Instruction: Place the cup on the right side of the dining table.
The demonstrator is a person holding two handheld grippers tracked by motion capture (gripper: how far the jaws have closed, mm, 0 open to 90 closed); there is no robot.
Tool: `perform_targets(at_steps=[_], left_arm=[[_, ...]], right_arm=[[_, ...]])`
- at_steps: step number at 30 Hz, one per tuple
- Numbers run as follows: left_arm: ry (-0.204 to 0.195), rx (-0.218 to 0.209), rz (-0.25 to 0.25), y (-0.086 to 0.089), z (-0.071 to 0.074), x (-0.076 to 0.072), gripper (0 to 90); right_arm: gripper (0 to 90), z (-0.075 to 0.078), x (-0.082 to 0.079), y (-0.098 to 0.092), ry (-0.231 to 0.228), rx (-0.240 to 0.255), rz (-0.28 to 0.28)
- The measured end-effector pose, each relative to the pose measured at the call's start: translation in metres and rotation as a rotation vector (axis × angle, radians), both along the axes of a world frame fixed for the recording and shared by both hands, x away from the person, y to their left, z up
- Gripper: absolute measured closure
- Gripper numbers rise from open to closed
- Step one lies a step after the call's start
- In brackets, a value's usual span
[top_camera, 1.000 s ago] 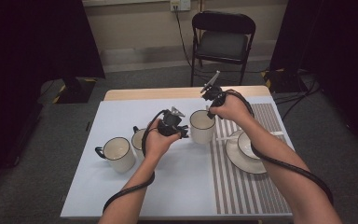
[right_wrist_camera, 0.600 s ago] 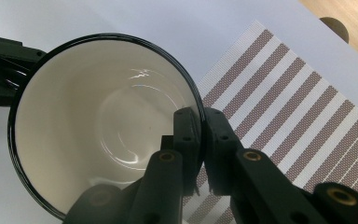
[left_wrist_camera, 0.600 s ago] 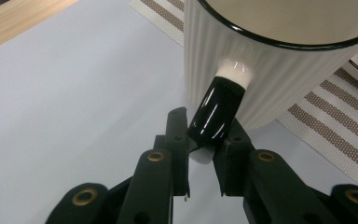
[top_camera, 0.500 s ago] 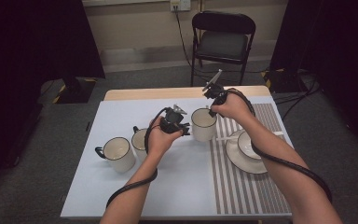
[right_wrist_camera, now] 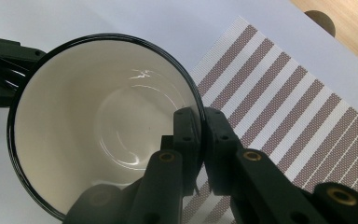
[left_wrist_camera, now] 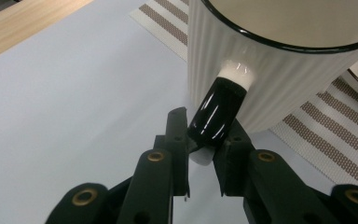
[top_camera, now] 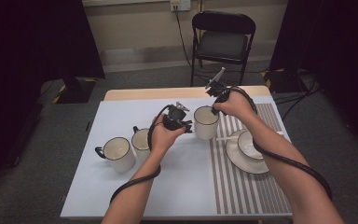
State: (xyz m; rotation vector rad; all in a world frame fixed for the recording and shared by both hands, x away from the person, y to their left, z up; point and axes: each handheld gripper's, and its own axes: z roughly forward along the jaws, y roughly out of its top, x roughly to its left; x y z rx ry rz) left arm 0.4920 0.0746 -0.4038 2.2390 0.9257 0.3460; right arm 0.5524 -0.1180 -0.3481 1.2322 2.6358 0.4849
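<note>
Left tongs [left_wrist_camera: 205,140] I've clamped on the mug's handle [left_wrist_camera: 219,109]; right tongs [right_wrist_camera: 200,135] pinch the mug's rim [right_wrist_camera: 193,93].

- In the left gripper view, the ribbed mug [left_wrist_camera: 279,70] runs off the top and right edges; its interior is out of sight.
- The lower end of its black handle [left_wrist_camera: 216,114] is hidden between the gripper's jaws.
- In the right gripper view, the mug's lower rim is covered by the jaws.
- From above, a hand [top_camera: 161,137] masks part of the middle mug [top_camera: 141,142].
</note>
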Motion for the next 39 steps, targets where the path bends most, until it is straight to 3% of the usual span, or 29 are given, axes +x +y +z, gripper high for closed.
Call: perform_targets(at_steps=[18,39], left_arm=[[-0.012,-0.006,-0.009,-0.015,-0.001,0.012,77.5],[0.003,-0.015,-0.018,-0.033,-0.006,0.026,77.5]], right_arm=[[84.5,0.001,0.005,-0.017,-0.011,0.000,-0.043],[84.6,-0.001,0.012,-0.033,-0.019,-0.016,-0.078]])
